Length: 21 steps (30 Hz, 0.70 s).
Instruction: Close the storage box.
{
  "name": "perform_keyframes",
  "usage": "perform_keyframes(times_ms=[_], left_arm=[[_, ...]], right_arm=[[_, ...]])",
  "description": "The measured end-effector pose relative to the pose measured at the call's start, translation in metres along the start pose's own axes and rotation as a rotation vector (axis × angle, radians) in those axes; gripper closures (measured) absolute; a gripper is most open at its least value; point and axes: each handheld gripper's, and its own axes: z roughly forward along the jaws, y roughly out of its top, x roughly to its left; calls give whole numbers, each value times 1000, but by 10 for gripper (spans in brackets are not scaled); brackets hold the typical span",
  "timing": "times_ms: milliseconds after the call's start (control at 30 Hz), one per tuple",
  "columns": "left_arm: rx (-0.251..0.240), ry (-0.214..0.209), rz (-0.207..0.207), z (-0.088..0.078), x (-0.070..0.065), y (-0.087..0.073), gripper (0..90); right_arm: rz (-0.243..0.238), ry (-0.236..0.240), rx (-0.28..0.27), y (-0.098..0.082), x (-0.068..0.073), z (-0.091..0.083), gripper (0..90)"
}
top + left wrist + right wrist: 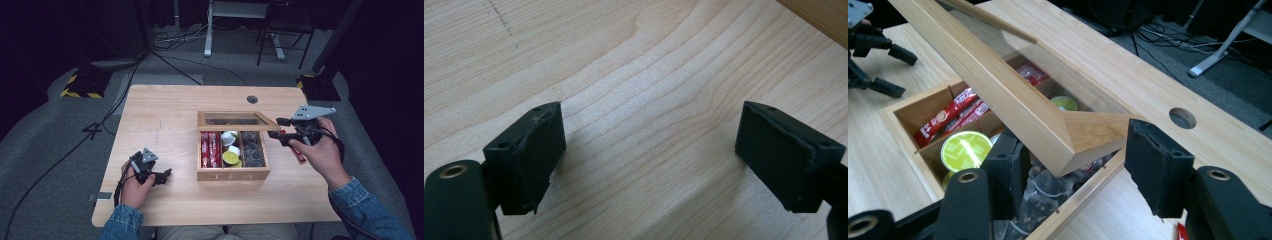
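A light wooden tea box (233,175) with "TEA" lettered on its front wall stood on the pale wood-grain table (165,120), right of centre. Its glass-paned wooden lid (235,120) was raised at the back, and in the right gripper view the lid's front corner (1068,145) hung between the two black jaws of the right gripper (1075,165). The jaws stood apart on either side of that corner, and I could not tell whether either pad touched the wood.

Inside the box, red sachets (210,149) with white print too small to read filled the left compartment. Round capsules with lime-green tops (231,158) and white ones (229,137) lay in the middle compartment, and dark clear-wrapped bags (252,148) in the right one.

The left gripper (162,177) rested low over the table near its front-left part, well apart from the box. Its jaws were spread wide with bare tabletop between them. A round hole (252,99) showed near the table's far edge.
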Motion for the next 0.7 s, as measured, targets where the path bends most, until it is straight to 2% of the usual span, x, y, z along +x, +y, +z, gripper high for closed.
perform_keyframes(times_ms=[367,700], left_arm=[[1,1,2,0,0,0,130],[0,1,2,0,0,0,131]], right_arm=[[-5,18,25,-17,12,1,436],[-16,27,78,-33,22,5,428]])
